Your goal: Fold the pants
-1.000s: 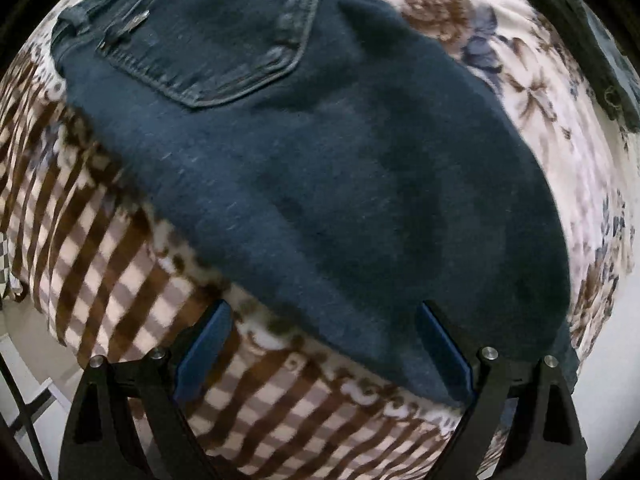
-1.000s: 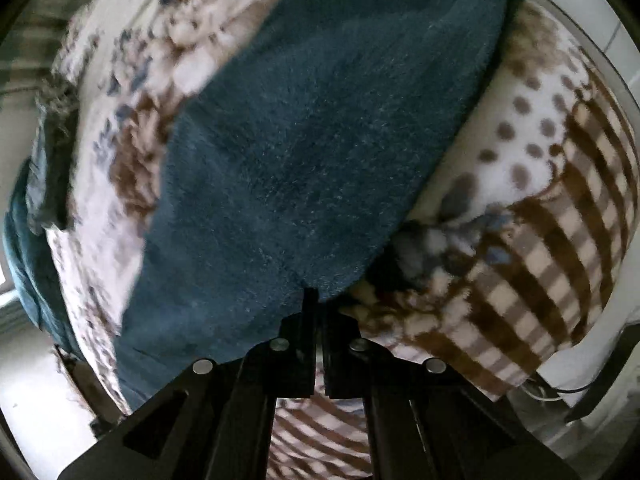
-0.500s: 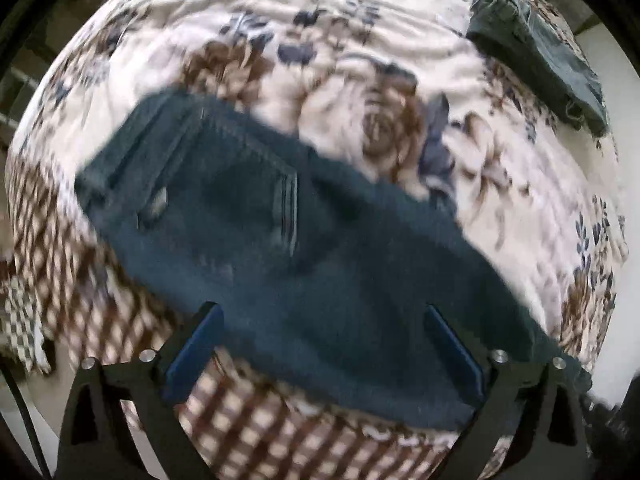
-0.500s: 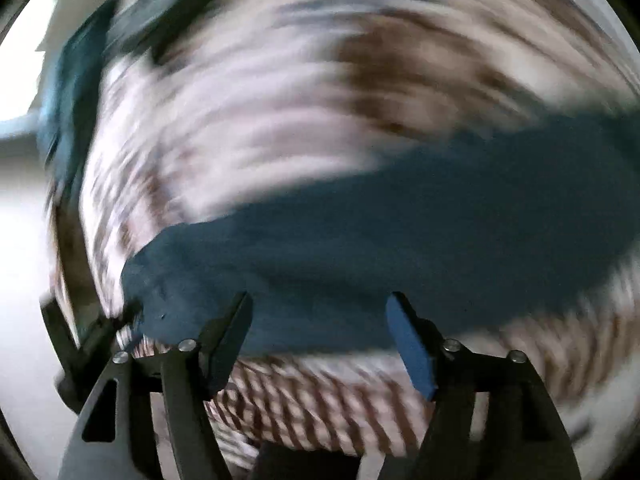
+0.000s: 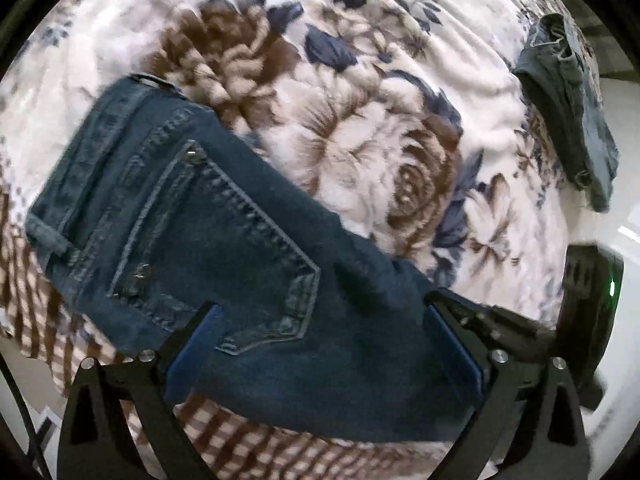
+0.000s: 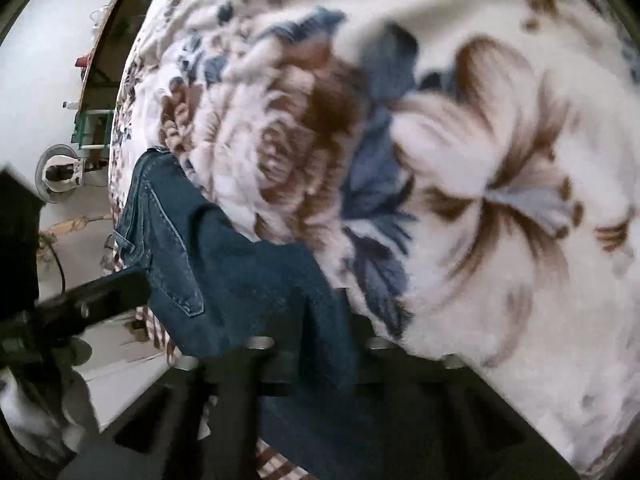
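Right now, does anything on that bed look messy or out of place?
Only one thing: a second dark garment lies crumpled at the far edge of the floral blanket, unfolded. The jeans lie folded near the front edge.

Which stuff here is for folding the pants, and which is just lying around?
For the job:
- blue jeans
- left gripper, open above the jeans
- right gripper, closing with jeans cloth between its fingers

Just lying about:
- flowered blanket, under everything
- dark crumpled garment at the far edge
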{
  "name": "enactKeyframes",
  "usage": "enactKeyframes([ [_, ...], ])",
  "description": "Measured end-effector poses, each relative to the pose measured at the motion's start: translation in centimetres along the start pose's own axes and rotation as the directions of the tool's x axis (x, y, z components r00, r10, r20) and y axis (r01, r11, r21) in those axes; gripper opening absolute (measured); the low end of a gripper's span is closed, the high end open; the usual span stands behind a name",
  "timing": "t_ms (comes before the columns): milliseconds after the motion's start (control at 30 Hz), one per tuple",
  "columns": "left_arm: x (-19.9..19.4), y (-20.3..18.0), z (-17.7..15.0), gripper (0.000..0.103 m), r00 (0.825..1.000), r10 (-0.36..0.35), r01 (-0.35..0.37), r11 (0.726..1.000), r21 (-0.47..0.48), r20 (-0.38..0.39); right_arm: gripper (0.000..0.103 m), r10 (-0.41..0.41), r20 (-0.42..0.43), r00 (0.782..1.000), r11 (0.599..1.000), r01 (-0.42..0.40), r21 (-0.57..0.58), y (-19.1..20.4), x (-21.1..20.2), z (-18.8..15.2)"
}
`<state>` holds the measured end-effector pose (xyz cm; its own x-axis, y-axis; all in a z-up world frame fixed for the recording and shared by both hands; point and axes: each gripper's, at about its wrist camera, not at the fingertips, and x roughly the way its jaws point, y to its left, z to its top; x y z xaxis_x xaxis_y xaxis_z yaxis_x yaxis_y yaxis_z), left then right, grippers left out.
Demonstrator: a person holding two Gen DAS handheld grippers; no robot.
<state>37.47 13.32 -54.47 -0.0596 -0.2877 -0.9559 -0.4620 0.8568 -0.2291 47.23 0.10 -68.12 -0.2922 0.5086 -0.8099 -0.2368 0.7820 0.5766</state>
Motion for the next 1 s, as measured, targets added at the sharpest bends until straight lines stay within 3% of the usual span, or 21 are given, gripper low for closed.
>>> enactKeyframes([
  [167, 1.0, -1.8, 1.2, 0.102, 0.99, -0.054, 0.057, 0.998, 0.017, -0.131, 0.004, 0.101, 0.061, 0.993, 0.993, -0.105, 0.056, -0.1, -1.8, -2.3],
  [300, 2.8, -3.5, 1.2, 0.102, 0.964, -0.1, 0.104, 0.995, 0.005, -0.248, 0.003, 0.165, 0.176, 0.97, 0.985, -0.172, 0.025, 1.7, -3.4, -4.7],
  [367, 4.1, -4.6, 0.9, 0.102, 0.95, -0.073, 0.087, 0.996, 0.034, -0.303, 0.003, 0.22, 0.222, 0.95, 0.972, -0.232, 0.027, 2.4, -3.9, -6.1],
  [533, 6.6, -6.6, -0.1, 0.102, 0.932, 0.057, 0.005, 0.986, 0.168, -0.359, 0.003, 0.236, 0.257, 0.937, 0.97, -0.243, -0.005, 4.1, -3.5, -7.8],
  [600, 7.4, -7.1, -0.5, 0.095, 0.93, 0.125, -0.04, 0.969, 0.243, -0.345, 0.004, 0.243, 0.268, 0.932, 0.969, -0.248, -0.016, 4.3, -3.6, -8.2],
  [667, 7.8, -7.2, -0.9, 0.072, 0.936, 0.163, -0.067, 0.953, 0.295, -0.313, 0.004, 0.242, 0.269, 0.932, 0.97, -0.242, -0.035, 4.6, -3.3, -8.2],
  [733, 7.8, -6.9, -1.3, 0.061, 0.942, 0.169, -0.07, 0.945, 0.321, -0.29, 0.004, 0.248, 0.243, 0.938, 0.969, -0.242, -0.053, 4.5, -3.1, -8.2],
  [800, 7.6, -6.3, -1.7, 0.056, 0.947, 0.153, -0.059, 0.947, 0.316, -0.282, 0.007, 0.265, 0.203, 0.943, 0.964, -0.257, -0.064, 4.3, -3.1, -8.3],
  [867, 7.4, -5.7, -1.8, 0.056, 0.951, 0.126, -0.042, 0.957, 0.287, -0.281, 0.007, 0.332, 0.16, 0.929, 0.943, -0.331, -0.039, 3.1, -3.7, -8.3],
  [933, 7.0, -5.1, -2.0, 0.056, 0.957, 0.093, -0.022, 0.967, 0.252, -0.275, 0.016, 0.403, 0.173, 0.899, 0.911, -0.412, 0.015, 1.1, -5.2, -8.4],
  [1000, 6.7, -4.5, -2.3, 0.056, 0.963, 0.066, -0.005, 0.974, 0.226, -0.263, 0.048, 0.432, 0.211, 0.877, 0.88, -0.461, 0.116, -1.4, -5.8, -8.1],
])
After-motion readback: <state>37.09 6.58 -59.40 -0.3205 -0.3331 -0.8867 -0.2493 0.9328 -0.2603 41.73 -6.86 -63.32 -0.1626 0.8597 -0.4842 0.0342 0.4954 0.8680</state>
